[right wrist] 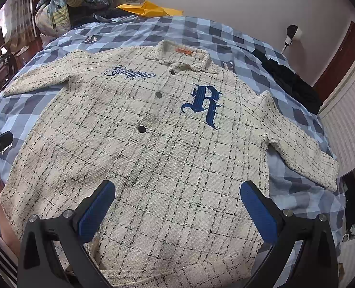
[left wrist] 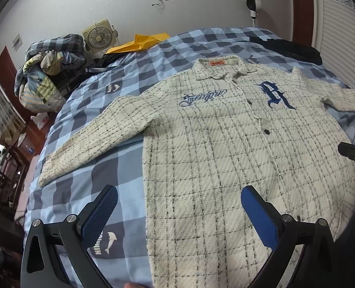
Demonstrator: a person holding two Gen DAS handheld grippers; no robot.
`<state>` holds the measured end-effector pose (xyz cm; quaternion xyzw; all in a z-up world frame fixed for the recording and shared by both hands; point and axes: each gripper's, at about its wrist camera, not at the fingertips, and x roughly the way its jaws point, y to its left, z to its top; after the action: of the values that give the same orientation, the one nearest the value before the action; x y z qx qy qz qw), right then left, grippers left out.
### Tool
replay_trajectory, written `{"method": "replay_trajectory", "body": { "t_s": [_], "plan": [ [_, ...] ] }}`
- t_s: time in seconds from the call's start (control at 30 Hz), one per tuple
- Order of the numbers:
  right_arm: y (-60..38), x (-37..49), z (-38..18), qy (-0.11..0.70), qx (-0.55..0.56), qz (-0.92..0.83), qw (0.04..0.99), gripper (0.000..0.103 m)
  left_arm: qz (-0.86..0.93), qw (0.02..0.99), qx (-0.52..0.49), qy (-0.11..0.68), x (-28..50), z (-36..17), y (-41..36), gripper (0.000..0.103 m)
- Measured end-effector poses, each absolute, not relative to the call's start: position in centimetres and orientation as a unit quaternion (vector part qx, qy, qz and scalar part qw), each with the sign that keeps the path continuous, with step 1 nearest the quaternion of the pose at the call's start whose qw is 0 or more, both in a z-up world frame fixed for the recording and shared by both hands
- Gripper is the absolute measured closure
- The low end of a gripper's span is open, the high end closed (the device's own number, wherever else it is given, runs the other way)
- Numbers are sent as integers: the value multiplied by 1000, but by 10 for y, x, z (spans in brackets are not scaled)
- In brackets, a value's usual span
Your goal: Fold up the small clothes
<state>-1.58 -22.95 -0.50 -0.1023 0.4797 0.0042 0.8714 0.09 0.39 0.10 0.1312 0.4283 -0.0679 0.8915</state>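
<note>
Fingers [right wrist: 259, 206] spread, jacket [right wrist: 153, 144] flat beneath

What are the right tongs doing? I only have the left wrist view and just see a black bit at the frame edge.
Observer: The right tongs are open over the lower front of the jacket, with nothing between them.
Operator: And the sleeve on that side? It's cut off for me.
Observer: That sleeve is not folded in. It lies spread out to the side on the blanket, cuff at the far end.
</note>
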Motion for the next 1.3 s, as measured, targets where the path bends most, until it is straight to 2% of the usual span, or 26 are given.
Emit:
{"method": "replay_trajectory", "body": {
  "t_s": [0.43,0.57,0.77,0.87,1.0,1.17,1.23,1.3],
  "plan": [
    [-229,-16,-4,479,-104,3,872,1,-50,902,122,412,0,5,10,0],
    [-228,-18,-2,476,-109,3,873,1,-40,908,88,407,4,8,21,0],
    [-227,-17,-3,476,-111,1,872,1,-24,888,60,455,17,-2,40,0],
    [-227,-17,-3,475,-111,1,873,1,-30,891,25,453,17,3,52,0],
    [-228,-18,-3,473,-113,2,874,1,-67,888,-47,452,29,18,84,1],
    [-227,-19,-3,474,-114,0,873,1,-33,893,-65,444,58,24,142,10],
    [-228,-18,-3,475,-113,-1,872,1,-10,882,-145,448,73,12,195,10],
    [-228,-17,-4,478,-112,-2,871,1,29,857,-229,461,83,-8,245,15]
  ]
}}
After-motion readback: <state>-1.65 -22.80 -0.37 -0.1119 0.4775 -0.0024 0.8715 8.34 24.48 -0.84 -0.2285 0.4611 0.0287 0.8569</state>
